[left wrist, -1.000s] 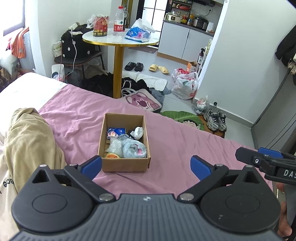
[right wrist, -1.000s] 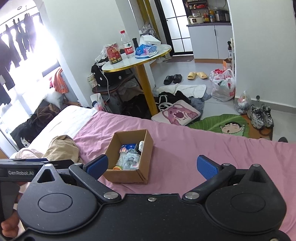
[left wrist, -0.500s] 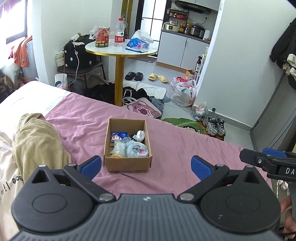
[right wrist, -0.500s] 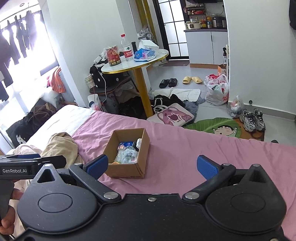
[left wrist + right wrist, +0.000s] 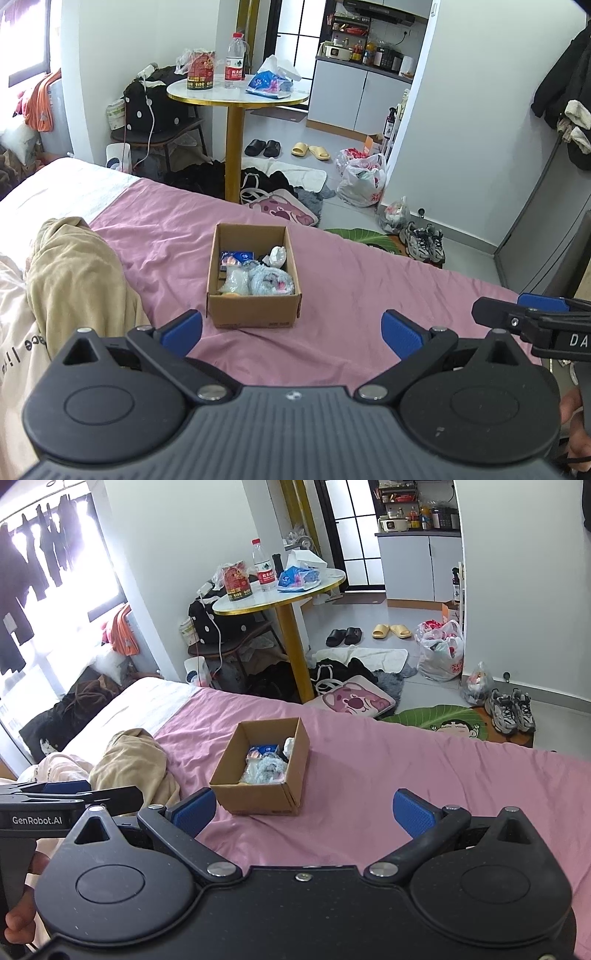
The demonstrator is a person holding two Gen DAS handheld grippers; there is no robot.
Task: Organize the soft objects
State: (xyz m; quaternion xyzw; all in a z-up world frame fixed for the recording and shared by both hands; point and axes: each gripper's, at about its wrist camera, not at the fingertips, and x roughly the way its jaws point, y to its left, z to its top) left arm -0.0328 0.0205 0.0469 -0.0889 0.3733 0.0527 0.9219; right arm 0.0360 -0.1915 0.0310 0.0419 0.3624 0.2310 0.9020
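Box of soft things lies dead ahead of our left hand-held gripper, long axis pointing away; both hand-held grippers gape empty, the right hand-held gripper farther off

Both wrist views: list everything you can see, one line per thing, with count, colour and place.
cardboard box: 1, brown, open, on the pink sheet
soft items in box: several, pale blue, white, clear-wrapped; exact count unclear
pink sheet: 1, covers the bed
beige garment: 1, crumpled on the bed beside the box
round table: 1, white top, gold leg, beyond the bed
water bottle: 1, clear, red label, on the table
black slippers: 1 pair, on the floor
yellow slippers: 1 pair, on the floor
sneakers: 1 pair, grey, by the wall
left tool: 1, black, blue pads, open, above the sheet
right tool: 1, black, blue pads, open, above the sheet
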